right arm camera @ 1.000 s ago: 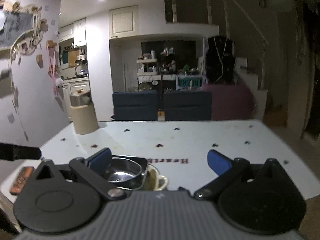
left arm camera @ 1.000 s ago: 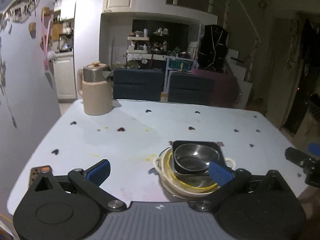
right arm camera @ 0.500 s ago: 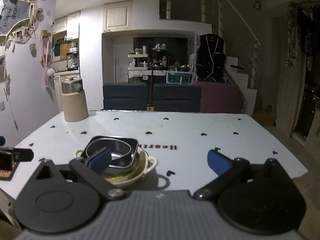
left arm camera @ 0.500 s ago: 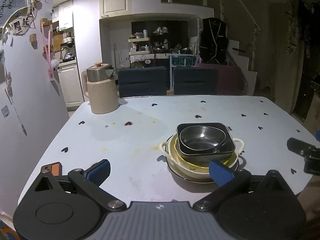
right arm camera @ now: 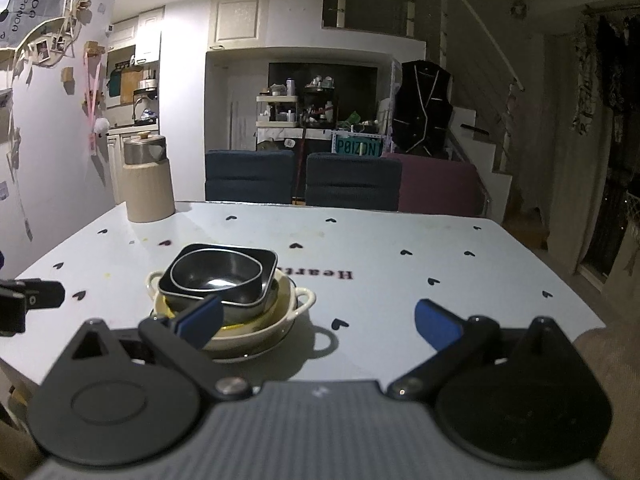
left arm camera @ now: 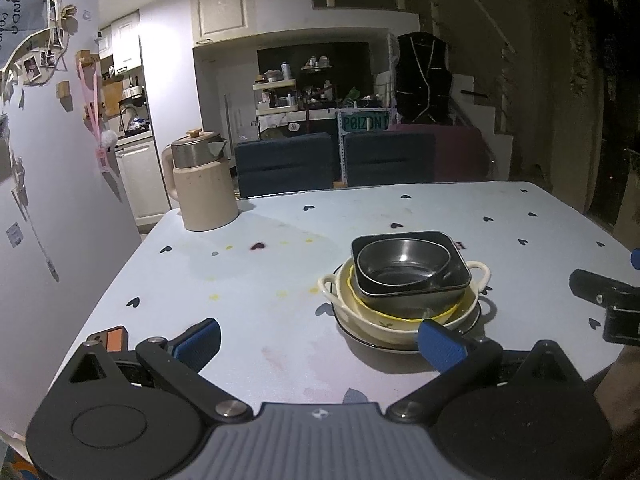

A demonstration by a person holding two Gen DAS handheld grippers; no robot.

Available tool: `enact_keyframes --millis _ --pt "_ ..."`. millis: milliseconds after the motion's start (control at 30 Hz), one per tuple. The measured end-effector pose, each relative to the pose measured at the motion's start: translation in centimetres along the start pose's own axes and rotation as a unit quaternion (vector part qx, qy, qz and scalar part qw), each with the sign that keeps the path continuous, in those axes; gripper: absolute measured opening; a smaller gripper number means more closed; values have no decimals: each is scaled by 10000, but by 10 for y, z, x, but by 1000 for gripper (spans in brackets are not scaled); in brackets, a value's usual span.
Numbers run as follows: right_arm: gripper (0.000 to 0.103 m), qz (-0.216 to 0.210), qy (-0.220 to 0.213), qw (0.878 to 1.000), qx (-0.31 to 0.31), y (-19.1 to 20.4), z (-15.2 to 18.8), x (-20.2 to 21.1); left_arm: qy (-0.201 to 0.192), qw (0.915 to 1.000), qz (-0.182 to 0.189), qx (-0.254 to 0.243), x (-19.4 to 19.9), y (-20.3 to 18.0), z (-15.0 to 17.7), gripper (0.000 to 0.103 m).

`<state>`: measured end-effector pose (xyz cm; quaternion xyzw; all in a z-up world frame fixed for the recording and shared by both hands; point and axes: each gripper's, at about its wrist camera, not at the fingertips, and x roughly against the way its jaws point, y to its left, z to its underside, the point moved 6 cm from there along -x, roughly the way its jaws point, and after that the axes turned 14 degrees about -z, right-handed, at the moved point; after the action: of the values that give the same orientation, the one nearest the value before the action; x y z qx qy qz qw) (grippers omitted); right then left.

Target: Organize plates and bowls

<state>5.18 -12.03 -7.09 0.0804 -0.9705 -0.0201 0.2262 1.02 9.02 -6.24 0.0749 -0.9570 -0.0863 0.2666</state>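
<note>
A stack of dishes stands on the pale blue table [left arm camera: 248,280]: a metal bowl [left arm camera: 400,262] inside a dark square bowl [left arm camera: 456,280], in a cream two-handled bowl [left arm camera: 360,308], on a dark-rimmed plate [left arm camera: 372,342]. The stack also shows in the right wrist view [right arm camera: 224,280]. My left gripper [left arm camera: 318,342] is open and empty, near and left of the stack. My right gripper [right arm camera: 318,324] is open and empty, near and right of the stack. Each gripper's tip shows at the other view's edge.
A beige kettle [left arm camera: 202,186] stands at the table's far left. A small orange and dark object [left arm camera: 110,338] lies at the near left edge. Two dark chairs [left arm camera: 288,164] stand behind the table. A wall [left arm camera: 52,200] runs along the left.
Both grippers have drawn back and risen from the stack, which now sits farther off in both views. Both stay open.
</note>
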Motion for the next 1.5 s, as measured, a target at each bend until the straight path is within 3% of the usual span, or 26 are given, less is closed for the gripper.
enact_keyframes --millis 1500 --pt "103 57 -9 10000 64 3 2 -1 5 9999 14 100 3 2 -2 103"
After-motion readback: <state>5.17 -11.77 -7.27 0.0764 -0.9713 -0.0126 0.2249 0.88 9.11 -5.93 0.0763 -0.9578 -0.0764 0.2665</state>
